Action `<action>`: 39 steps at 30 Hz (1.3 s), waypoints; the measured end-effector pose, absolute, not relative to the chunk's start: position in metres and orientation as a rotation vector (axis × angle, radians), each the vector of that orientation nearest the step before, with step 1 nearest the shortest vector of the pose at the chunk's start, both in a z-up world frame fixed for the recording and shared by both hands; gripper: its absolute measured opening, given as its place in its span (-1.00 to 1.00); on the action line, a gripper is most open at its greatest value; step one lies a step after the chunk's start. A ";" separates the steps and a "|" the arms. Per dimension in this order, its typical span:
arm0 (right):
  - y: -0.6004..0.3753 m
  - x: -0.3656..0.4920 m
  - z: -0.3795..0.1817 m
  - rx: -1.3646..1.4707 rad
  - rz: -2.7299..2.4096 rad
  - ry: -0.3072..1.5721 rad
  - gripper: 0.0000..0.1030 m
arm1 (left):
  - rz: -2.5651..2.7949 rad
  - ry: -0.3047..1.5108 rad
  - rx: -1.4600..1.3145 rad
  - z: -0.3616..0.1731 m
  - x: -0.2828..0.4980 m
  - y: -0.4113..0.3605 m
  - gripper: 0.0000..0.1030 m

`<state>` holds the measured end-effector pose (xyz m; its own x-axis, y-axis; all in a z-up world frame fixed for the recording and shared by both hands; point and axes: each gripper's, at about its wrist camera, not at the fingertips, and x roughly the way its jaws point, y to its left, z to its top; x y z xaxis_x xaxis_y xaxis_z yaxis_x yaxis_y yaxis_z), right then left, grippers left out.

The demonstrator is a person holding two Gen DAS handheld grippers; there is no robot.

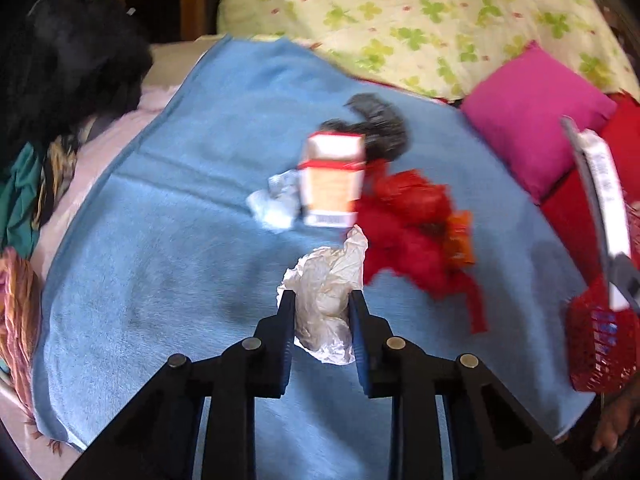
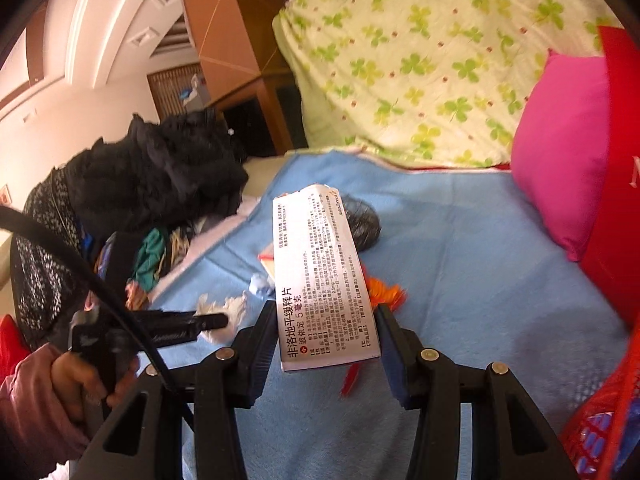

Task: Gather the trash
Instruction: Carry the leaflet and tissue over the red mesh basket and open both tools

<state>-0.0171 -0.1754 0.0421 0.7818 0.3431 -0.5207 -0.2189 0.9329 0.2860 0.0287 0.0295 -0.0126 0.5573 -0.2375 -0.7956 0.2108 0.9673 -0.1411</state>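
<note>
Over the blue blanket (image 1: pixel 160 220), the left gripper (image 1: pixel 322 304) is clamped on crumpled white paper (image 1: pixel 328 280) — jaws narrow. Right gripper (image 2: pixel 326 332) grips a white medicine box (image 2: pixel 324 280), jaws partway apart. Red mesh basket (image 1: pixel 596 344) at right — contents unclear.

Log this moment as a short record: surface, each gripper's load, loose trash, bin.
surface: blue blanket
left gripper: shut on crumpled white paper
right gripper: shut on flattened medicine box
loose trash: orange-white carton, red wrapper, black bag, small white wad
bin: red mesh basket, at right edge
</note>
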 end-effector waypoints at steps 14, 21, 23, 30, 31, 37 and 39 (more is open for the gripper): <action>-0.240 -0.067 0.067 0.273 0.200 0.483 -0.01 | -0.474 0.762 0.069 0.077 -0.028 -0.056 -0.47; -0.271 -0.092 0.074 0.308 0.153 0.435 -0.01 | -0.578 0.718 0.114 0.099 -0.048 -0.101 -0.47; -0.282 -0.099 0.076 0.326 0.137 0.419 -0.01 | -0.611 0.708 0.127 0.104 -0.053 -0.114 -0.47; -0.325 -0.128 0.078 0.412 0.073 0.372 -0.01 | -0.739 0.680 0.151 0.117 -0.075 -0.158 -0.47; -0.334 -0.135 0.077 0.432 0.056 0.365 -0.01 | -0.755 0.677 0.153 0.119 -0.077 -0.164 -0.47; -0.379 -0.175 0.070 0.552 -0.061 0.335 -0.01 | -0.865 0.687 0.168 0.118 -0.090 -0.205 -0.47; -0.389 -0.188 0.066 0.580 -0.099 0.331 -0.01 | -0.911 0.697 0.182 0.114 -0.097 -0.222 -0.46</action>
